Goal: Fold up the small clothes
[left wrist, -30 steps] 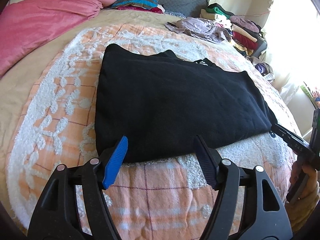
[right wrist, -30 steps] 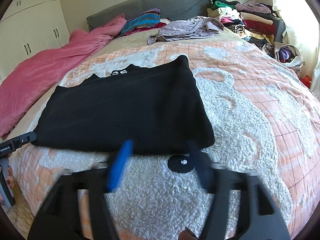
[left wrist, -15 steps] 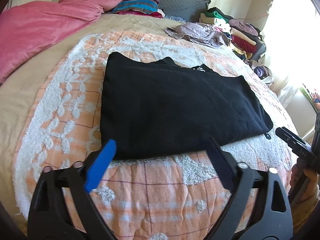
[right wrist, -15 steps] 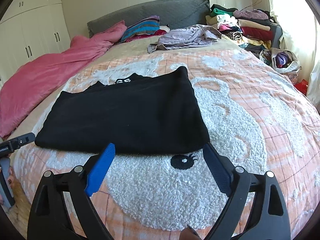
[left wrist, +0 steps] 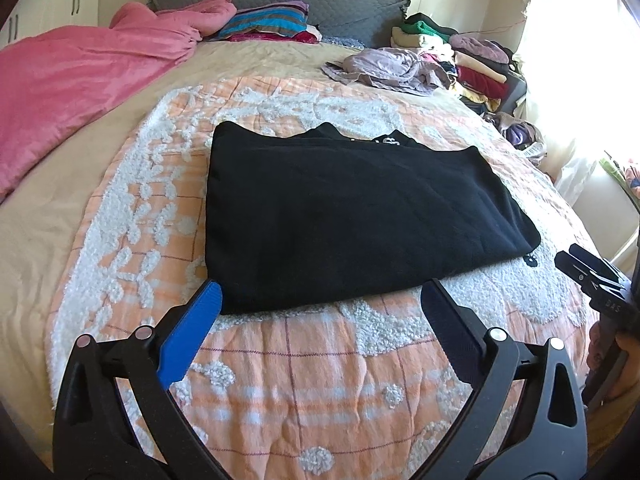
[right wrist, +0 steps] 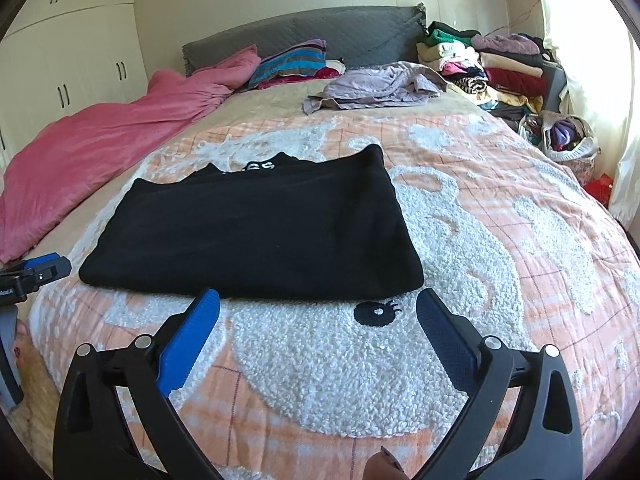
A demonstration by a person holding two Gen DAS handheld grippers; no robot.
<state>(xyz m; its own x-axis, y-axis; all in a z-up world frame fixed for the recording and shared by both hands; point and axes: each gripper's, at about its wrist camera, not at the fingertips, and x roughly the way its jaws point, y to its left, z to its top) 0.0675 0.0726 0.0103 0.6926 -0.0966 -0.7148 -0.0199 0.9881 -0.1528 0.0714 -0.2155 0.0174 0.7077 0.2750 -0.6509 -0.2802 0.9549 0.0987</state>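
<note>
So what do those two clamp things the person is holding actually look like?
Both look alike: black plastic frames with triangular cut-outs and silver rivets, branching into two jaws. On the left gripper and the right gripper, one ribbed pad is bright blue, the other dark navy. The right one's side carries small white lettering.

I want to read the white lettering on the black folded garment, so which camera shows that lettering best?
The right wrist view: the white lettering peeks over the far edge of the black folded garment, several characters visible, though partly hidden by the fold. The left wrist view shows less of the lettering, smaller.
</note>
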